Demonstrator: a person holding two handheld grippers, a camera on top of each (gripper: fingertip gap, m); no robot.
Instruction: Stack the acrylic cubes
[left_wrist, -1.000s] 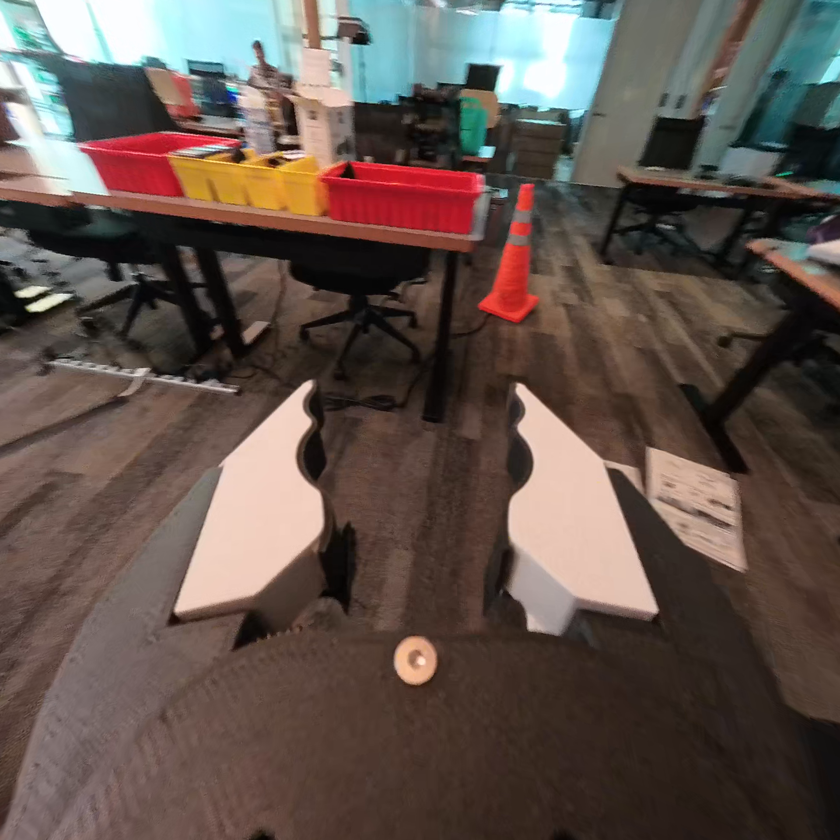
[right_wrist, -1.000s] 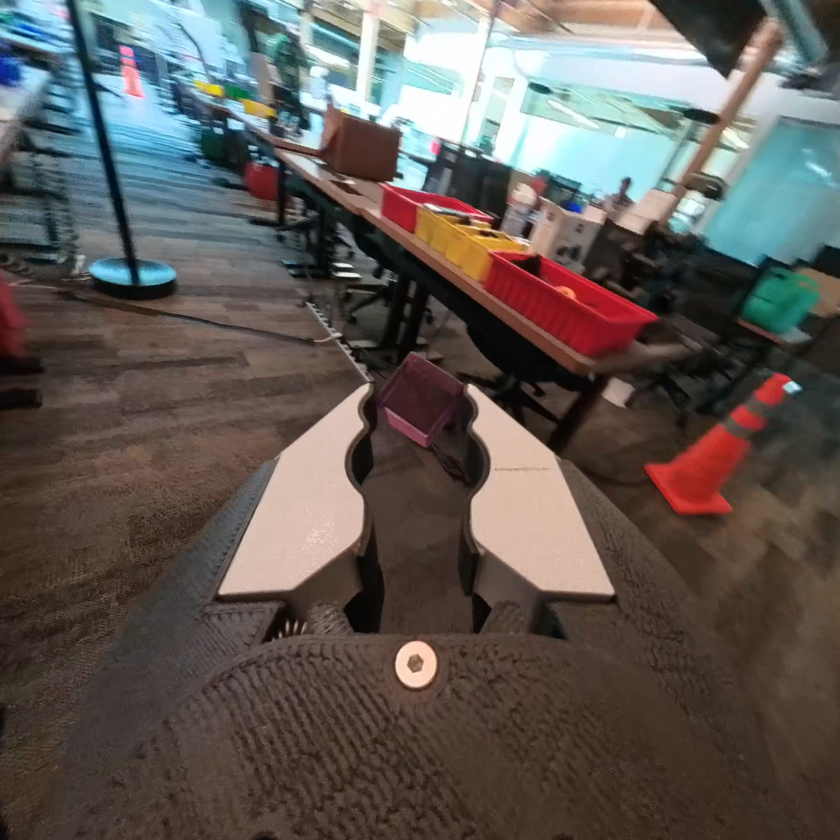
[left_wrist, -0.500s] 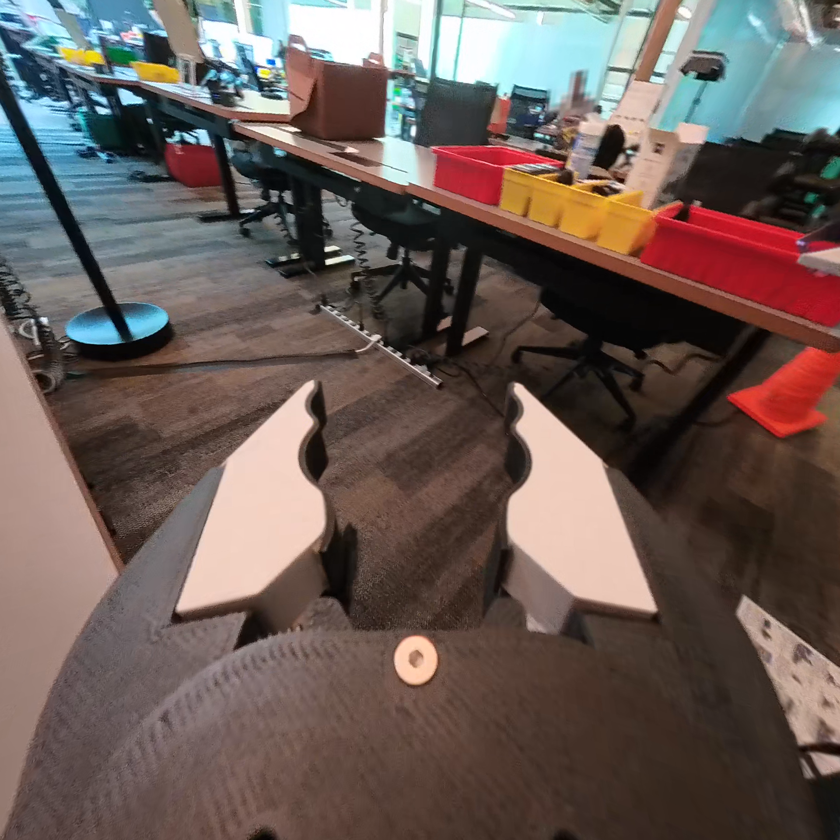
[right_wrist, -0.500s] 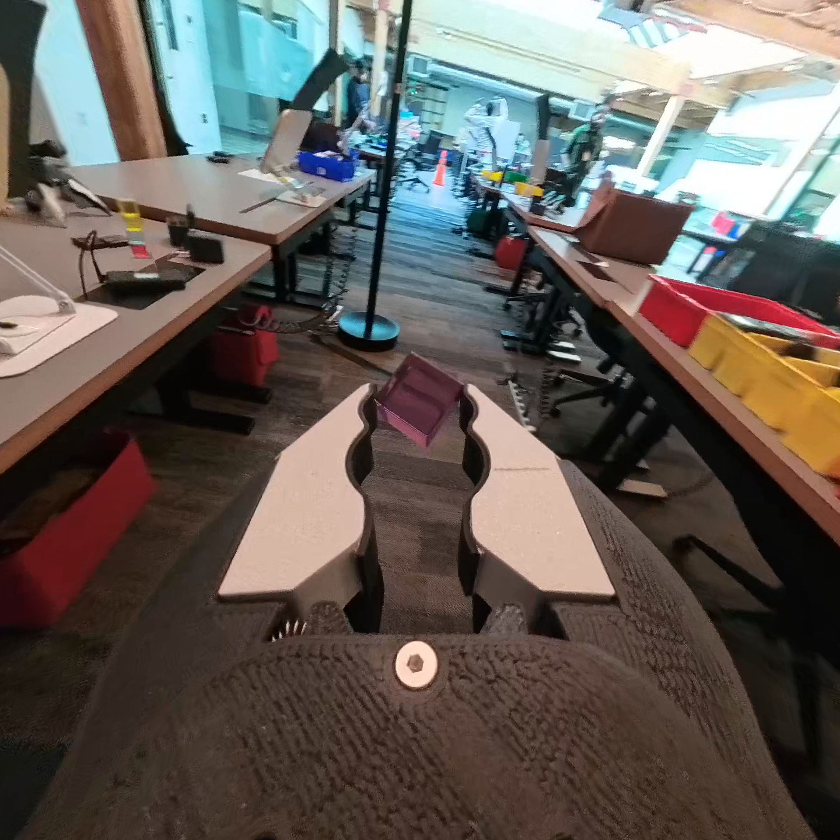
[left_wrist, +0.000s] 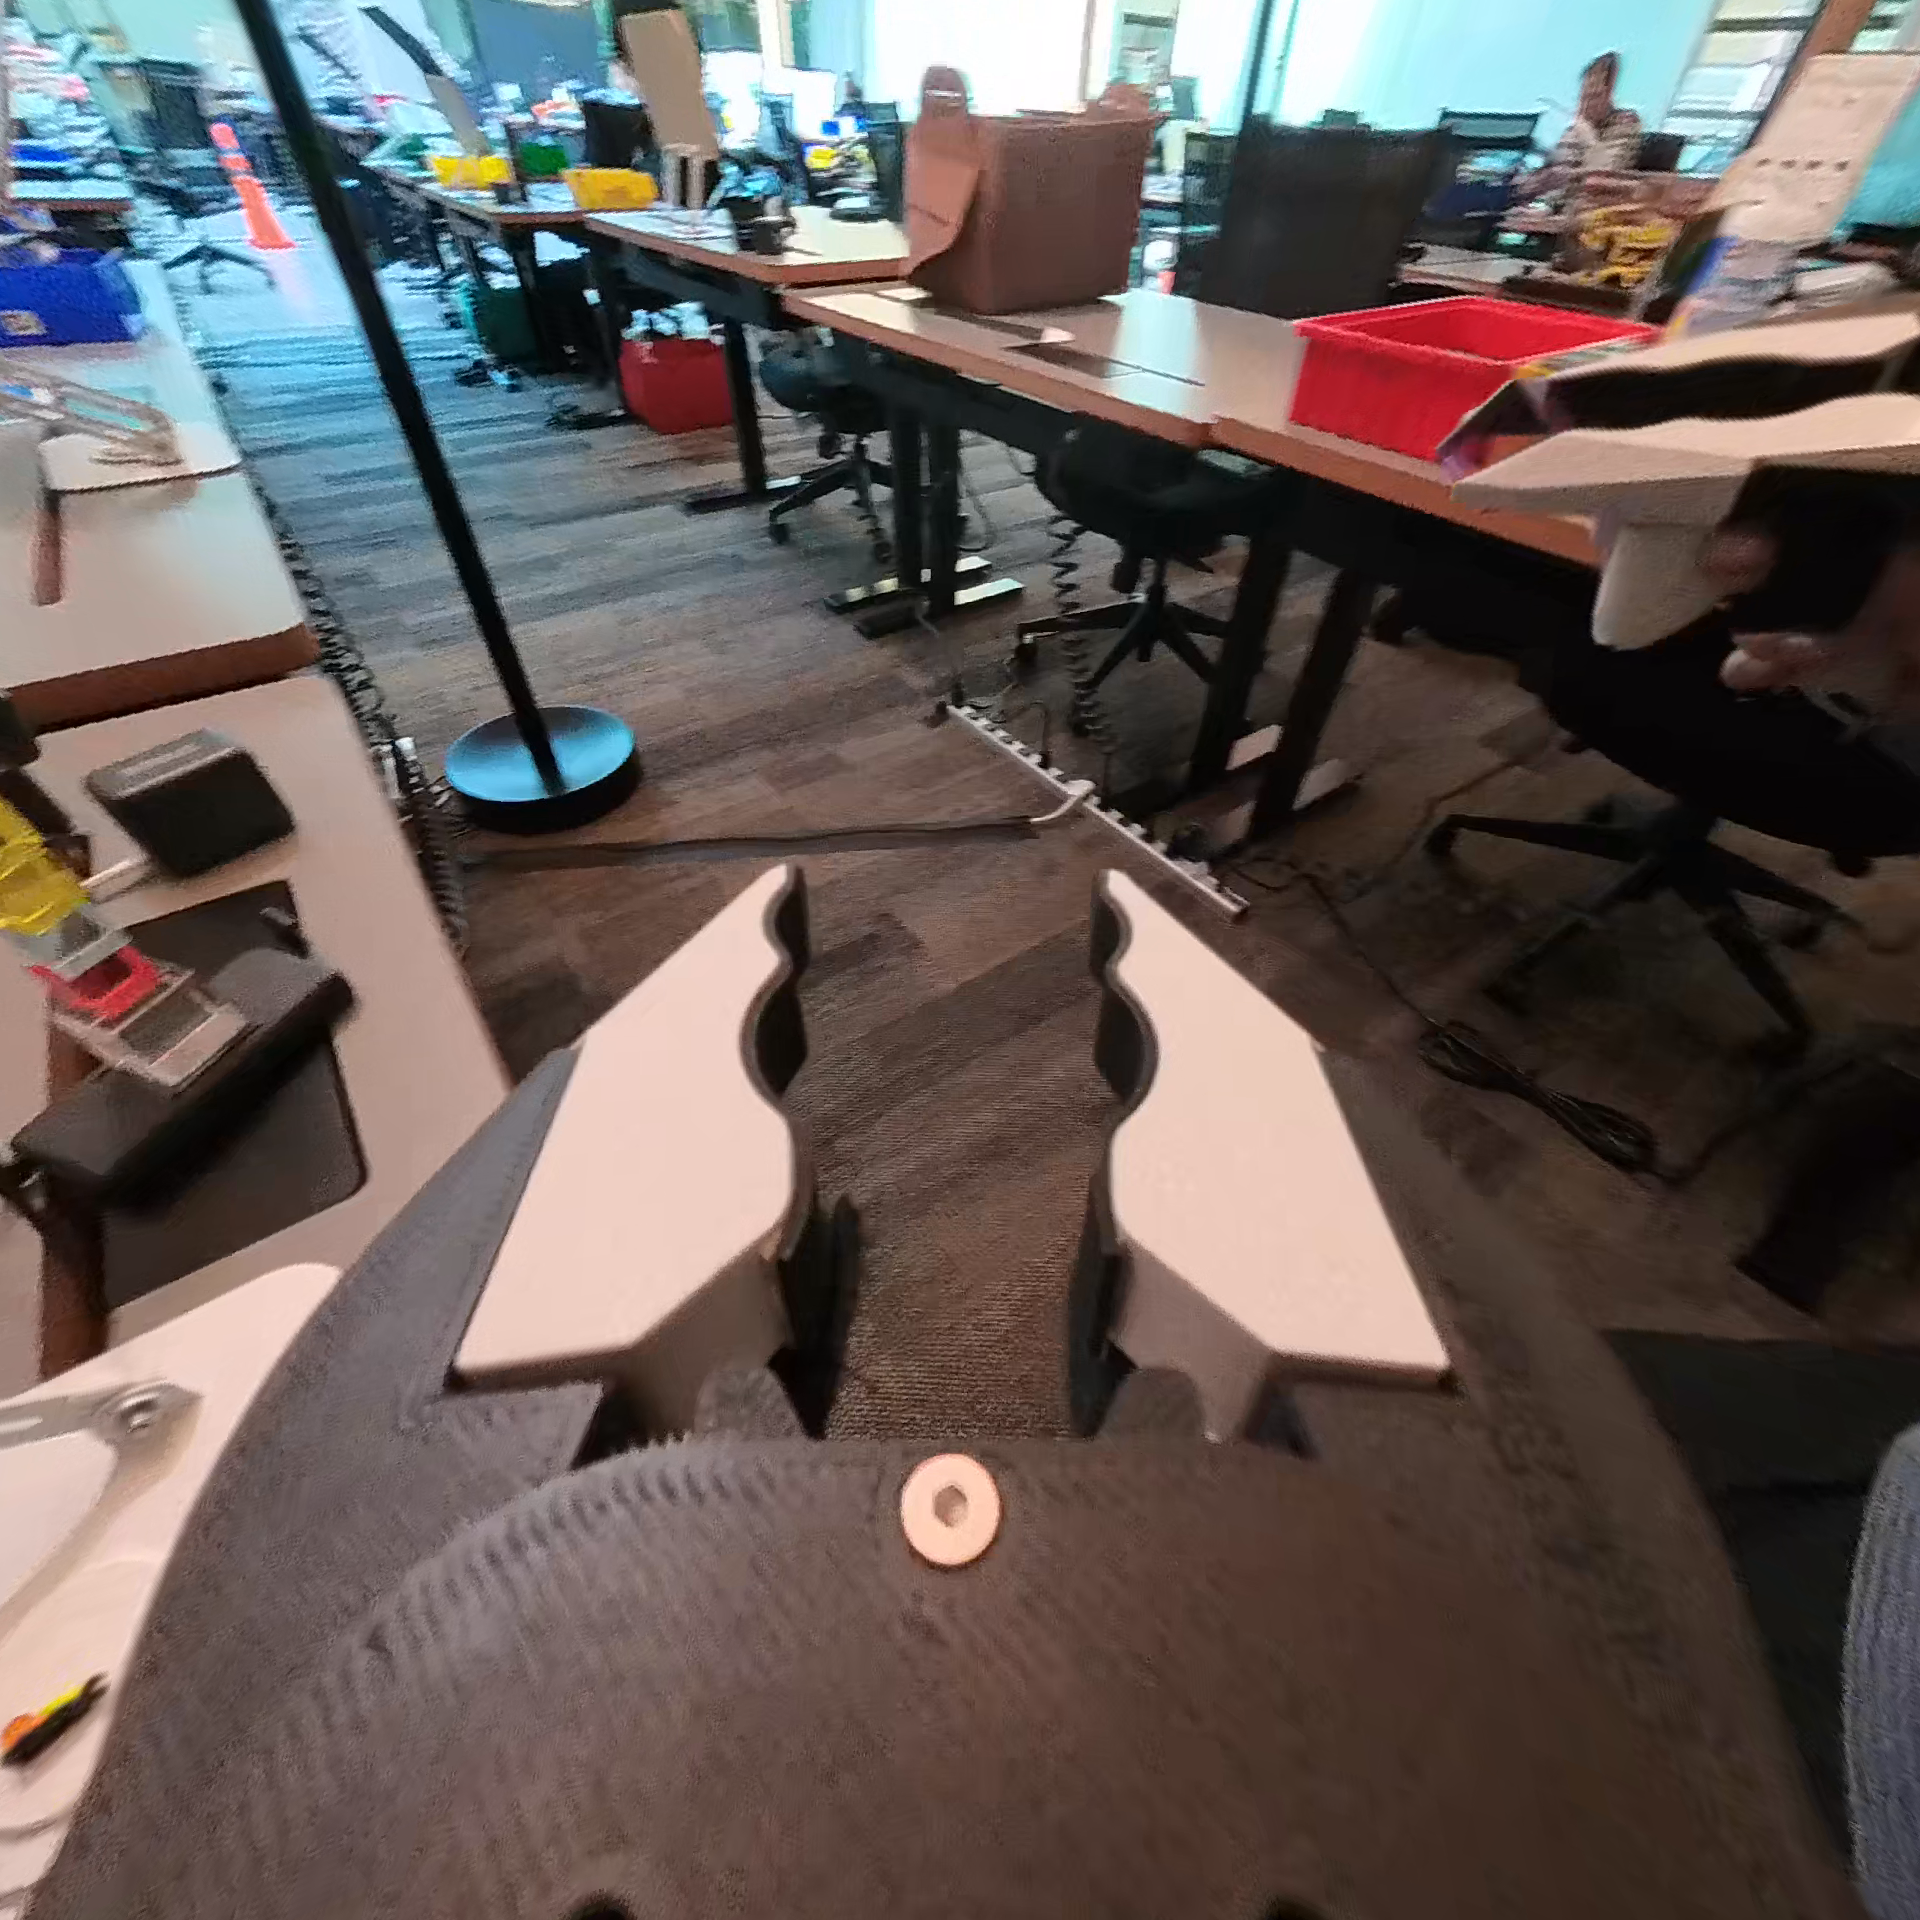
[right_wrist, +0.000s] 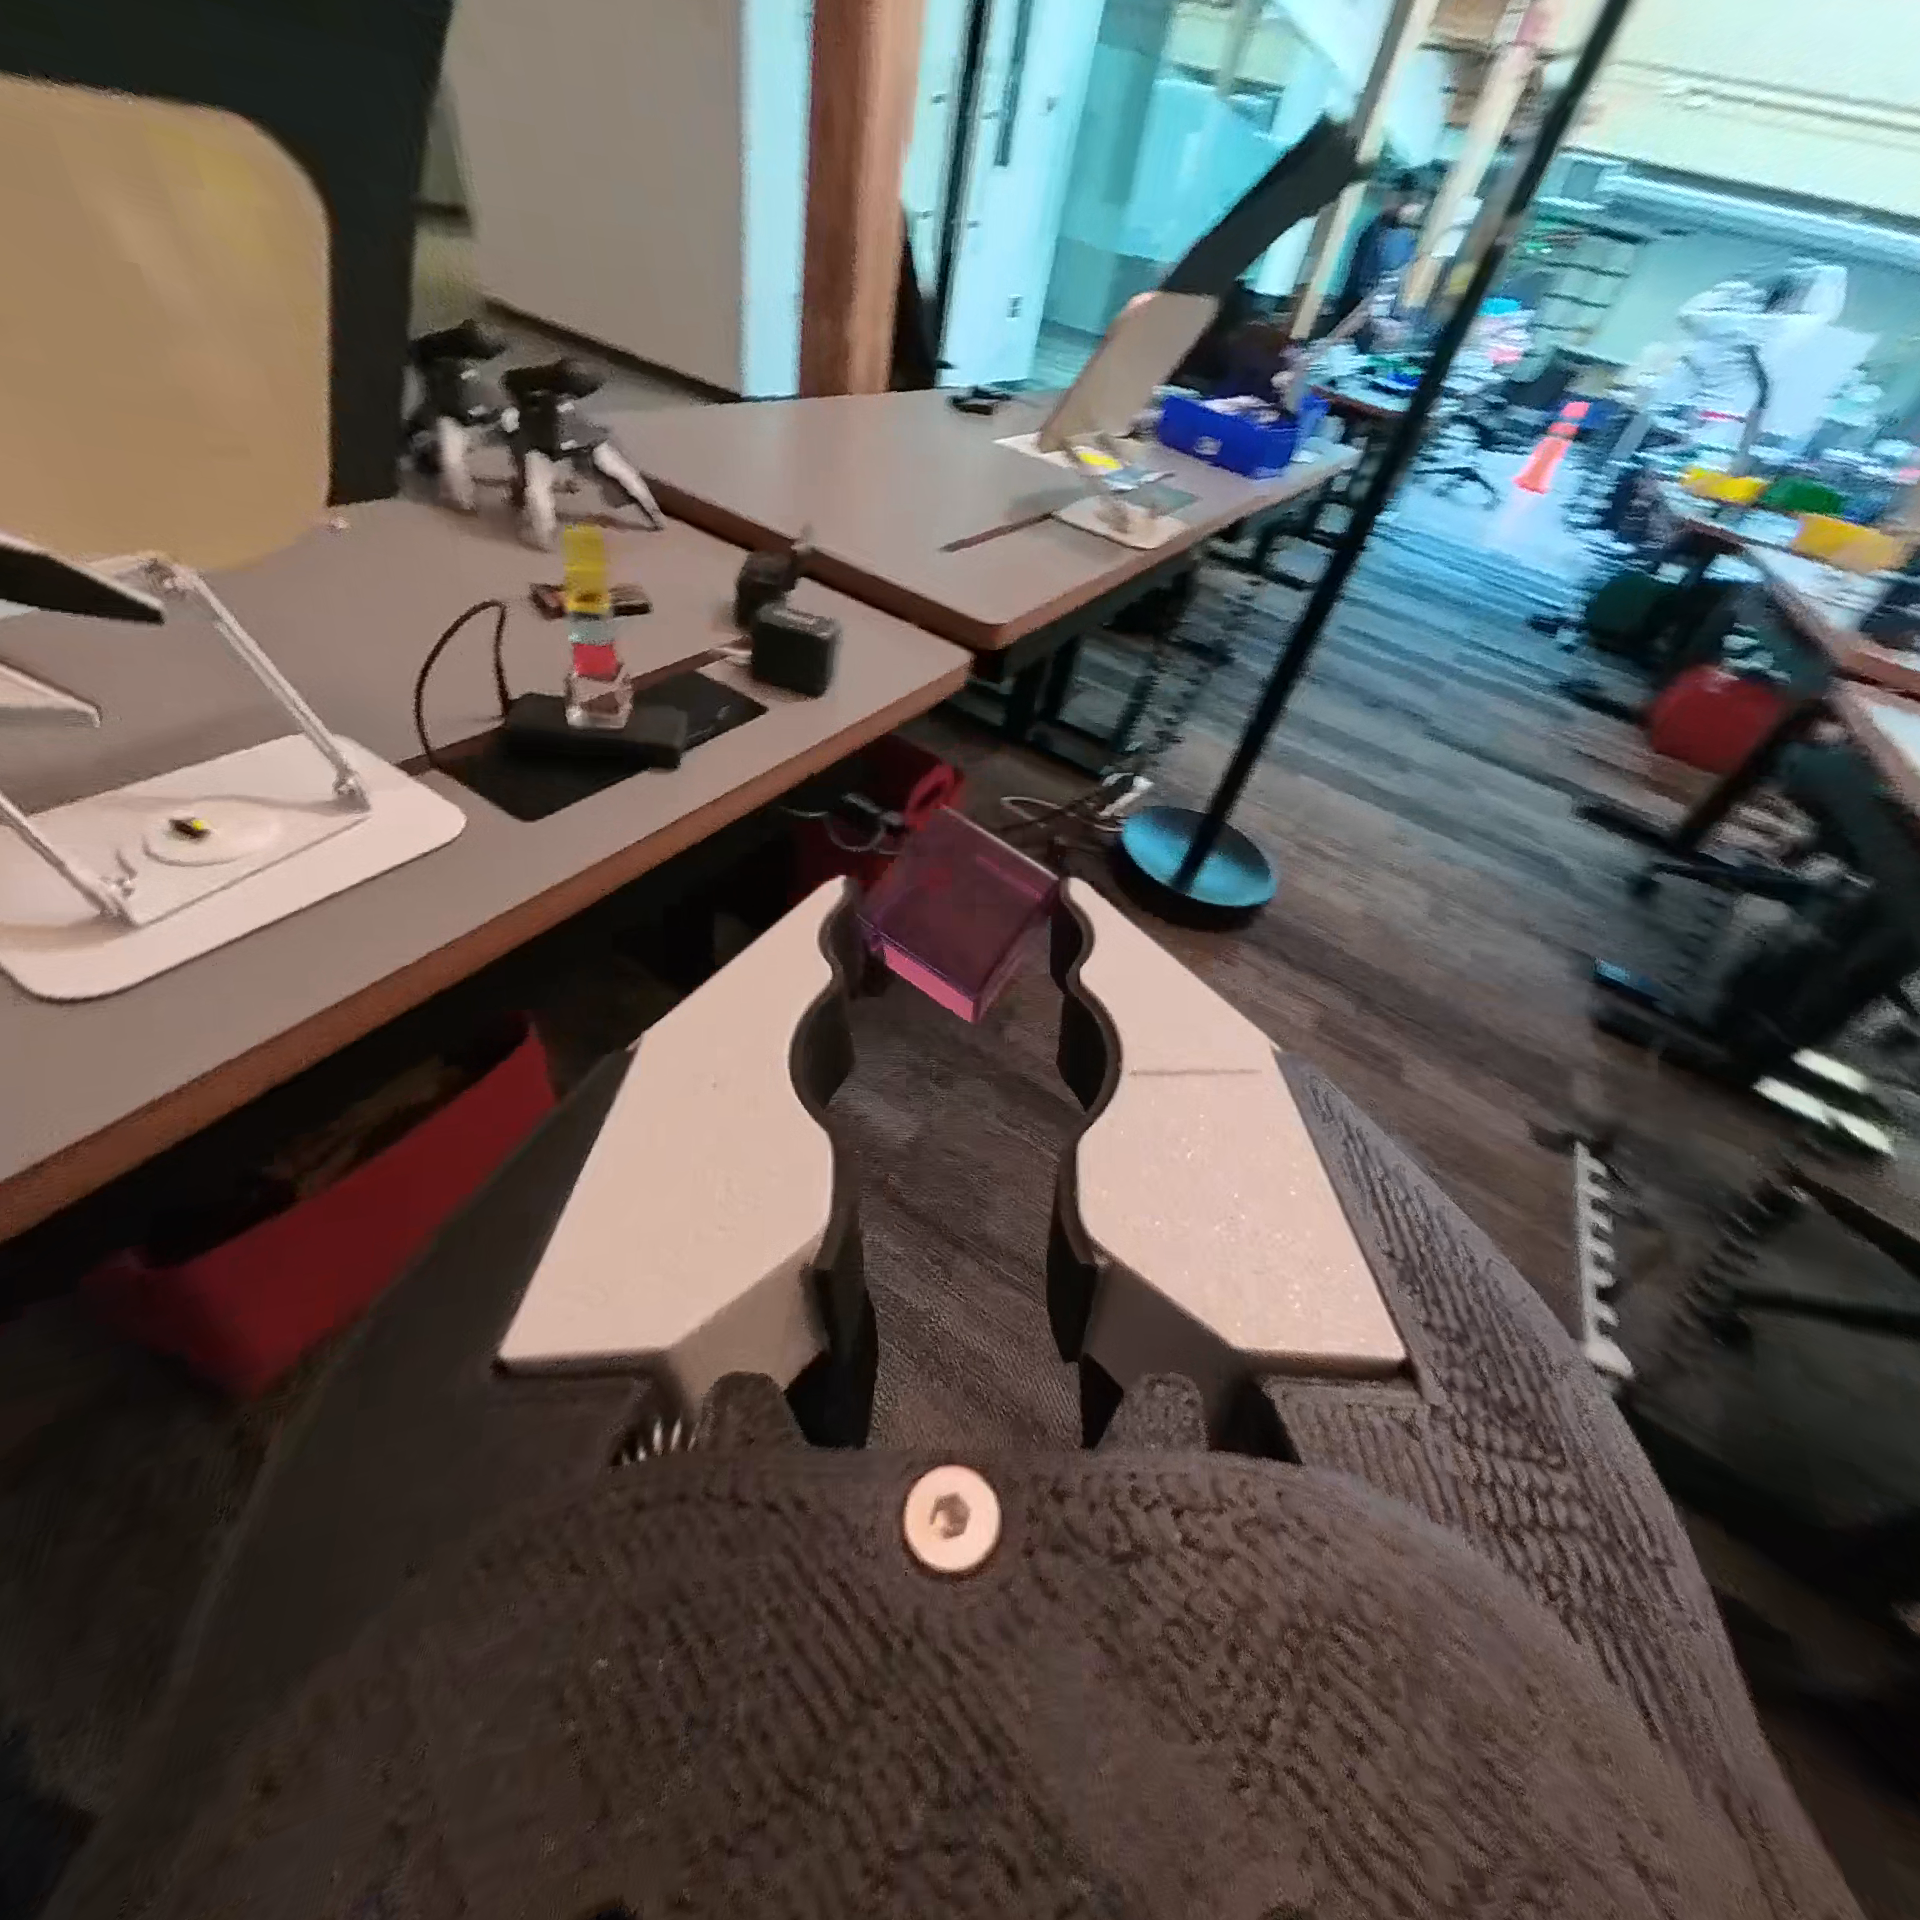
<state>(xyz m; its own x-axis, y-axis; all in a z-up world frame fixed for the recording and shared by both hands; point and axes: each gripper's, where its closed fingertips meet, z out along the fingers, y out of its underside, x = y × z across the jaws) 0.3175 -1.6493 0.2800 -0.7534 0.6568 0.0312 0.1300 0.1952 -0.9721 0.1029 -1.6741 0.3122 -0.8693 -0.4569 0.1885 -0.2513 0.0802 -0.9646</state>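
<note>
Purple cube (right_wrist: 951, 920), translucent, sits clamped at the tips of my right jaws (right_wrist: 956, 914), both pads pressing its sides, held in the air over the carpeted floor (right_wrist: 1351, 997). My left jaws (left_wrist: 948, 904) stand apart with only carpet between them. To the left is the desk (right_wrist: 436, 862) with a small stack of coloured blocks (right_wrist: 594, 634); beyond stands a black pole base (right_wrist: 1195, 862).

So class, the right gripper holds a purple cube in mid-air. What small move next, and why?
Probably carry the purple cube left and up toward the stack of coloured blocks on the grey table: the right gripper clamps it over the floor, below the tabletop.
</note>
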